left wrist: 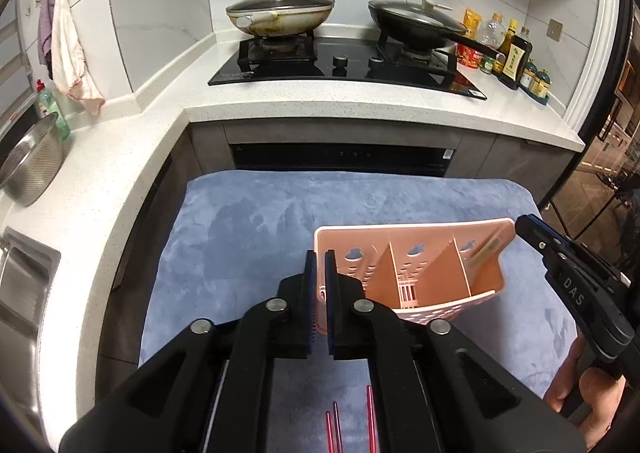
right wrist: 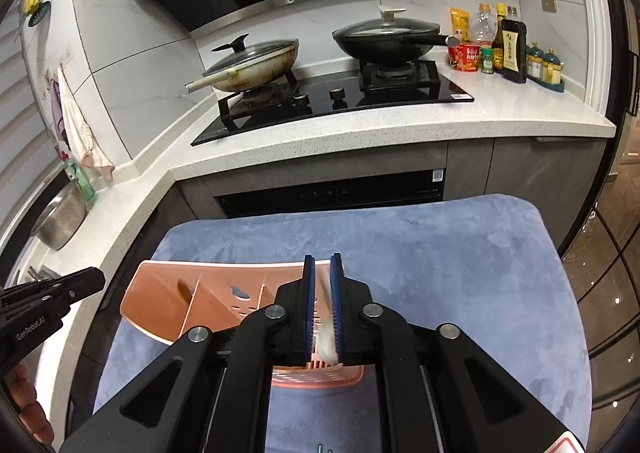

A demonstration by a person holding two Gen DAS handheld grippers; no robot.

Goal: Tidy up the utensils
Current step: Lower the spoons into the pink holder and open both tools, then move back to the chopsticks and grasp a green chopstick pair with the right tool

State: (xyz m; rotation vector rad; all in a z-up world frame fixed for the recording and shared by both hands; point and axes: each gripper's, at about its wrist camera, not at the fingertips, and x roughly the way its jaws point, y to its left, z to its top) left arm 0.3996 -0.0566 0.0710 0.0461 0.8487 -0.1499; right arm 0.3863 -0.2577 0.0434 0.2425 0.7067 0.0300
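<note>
A pink utensil holder [left wrist: 416, 253] with three compartments lies on a blue mat [left wrist: 248, 221]; it also shows in the right wrist view [right wrist: 168, 301]. My left gripper [left wrist: 320, 257] is nearly shut with nothing between its pads, at the holder's left end. Red chopsticks [left wrist: 352, 425] lie on the mat beneath it. My right gripper [right wrist: 322, 261] is shut on a white utensil [right wrist: 327, 341], blurred, over the holder's right compartment. A wooden utensil [left wrist: 484, 253] rests in that compartment.
The mat [right wrist: 440, 253] covers a small table in front of the oven [left wrist: 340, 157]. Behind are the hob with a cream wok [left wrist: 280, 13] and a black pan [left wrist: 416, 25], sauce bottles [left wrist: 516, 53], and a steel colander [left wrist: 32, 165] by the sink.
</note>
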